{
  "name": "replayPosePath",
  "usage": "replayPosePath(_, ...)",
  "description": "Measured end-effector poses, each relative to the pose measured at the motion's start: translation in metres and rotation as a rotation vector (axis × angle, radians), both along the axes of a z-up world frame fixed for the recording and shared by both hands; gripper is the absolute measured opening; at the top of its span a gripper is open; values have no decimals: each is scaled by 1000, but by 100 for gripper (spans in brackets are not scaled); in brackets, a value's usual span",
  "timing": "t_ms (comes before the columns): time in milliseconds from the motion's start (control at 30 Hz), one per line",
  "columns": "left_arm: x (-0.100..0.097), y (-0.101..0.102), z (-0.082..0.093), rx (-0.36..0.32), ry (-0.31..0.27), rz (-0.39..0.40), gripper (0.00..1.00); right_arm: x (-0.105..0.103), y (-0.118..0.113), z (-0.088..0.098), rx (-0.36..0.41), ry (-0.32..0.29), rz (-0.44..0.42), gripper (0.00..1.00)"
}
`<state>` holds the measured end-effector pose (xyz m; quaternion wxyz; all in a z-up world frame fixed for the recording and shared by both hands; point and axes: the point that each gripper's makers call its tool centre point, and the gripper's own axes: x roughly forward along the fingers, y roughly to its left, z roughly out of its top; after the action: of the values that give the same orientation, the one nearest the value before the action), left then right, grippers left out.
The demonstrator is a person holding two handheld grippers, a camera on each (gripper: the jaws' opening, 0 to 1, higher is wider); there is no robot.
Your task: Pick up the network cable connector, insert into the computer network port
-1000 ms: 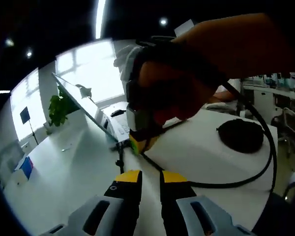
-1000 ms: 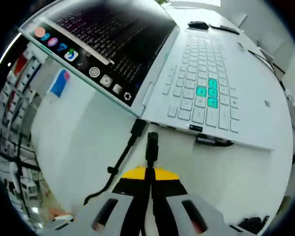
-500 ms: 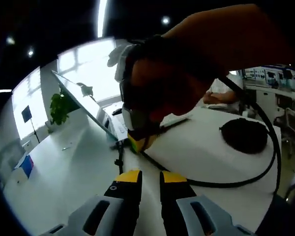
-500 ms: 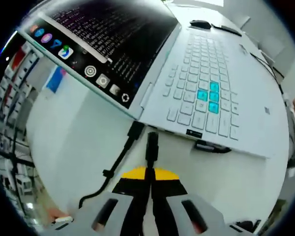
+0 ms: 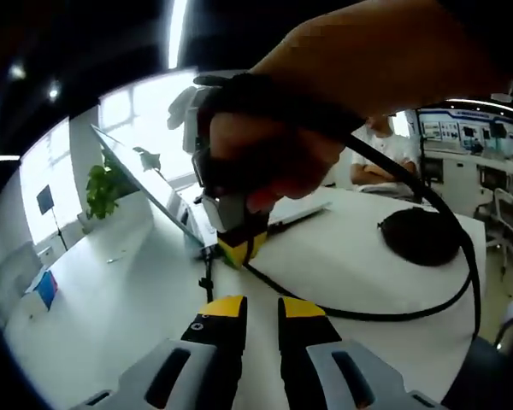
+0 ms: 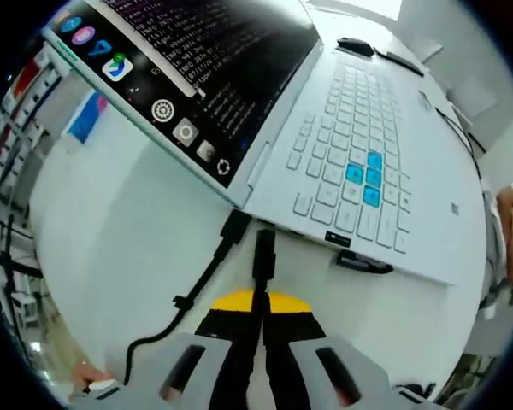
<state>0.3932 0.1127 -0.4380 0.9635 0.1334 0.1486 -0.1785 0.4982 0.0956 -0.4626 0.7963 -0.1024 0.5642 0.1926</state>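
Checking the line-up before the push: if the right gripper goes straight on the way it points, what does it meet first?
The right gripper, shut on the network cable connector, would likely drive the connector's tip into the laptop's near side edge, beside the already plugged black cable. Whether it lines up with a port is unclear.

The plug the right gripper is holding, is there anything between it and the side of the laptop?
Nothing: in the right gripper view the network cable connector reaches the laptop edge, beside the plugged-in black cable.

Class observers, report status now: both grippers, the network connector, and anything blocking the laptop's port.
Right gripper shut on network connector, tip at the laptop side edge. Left gripper open, idle. Plugged cable sits just beside the connector.
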Motion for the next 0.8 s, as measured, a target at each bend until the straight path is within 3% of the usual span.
replayPosePath(367, -1, 3, 1, -12, -11, -1, 16, 12, 1, -2, -53, -4, 5, 3)
replayPosePath(800, -3, 5, -1, -22, -10, -7, 16, -8, 2, -1, -81, -19, 9, 3)
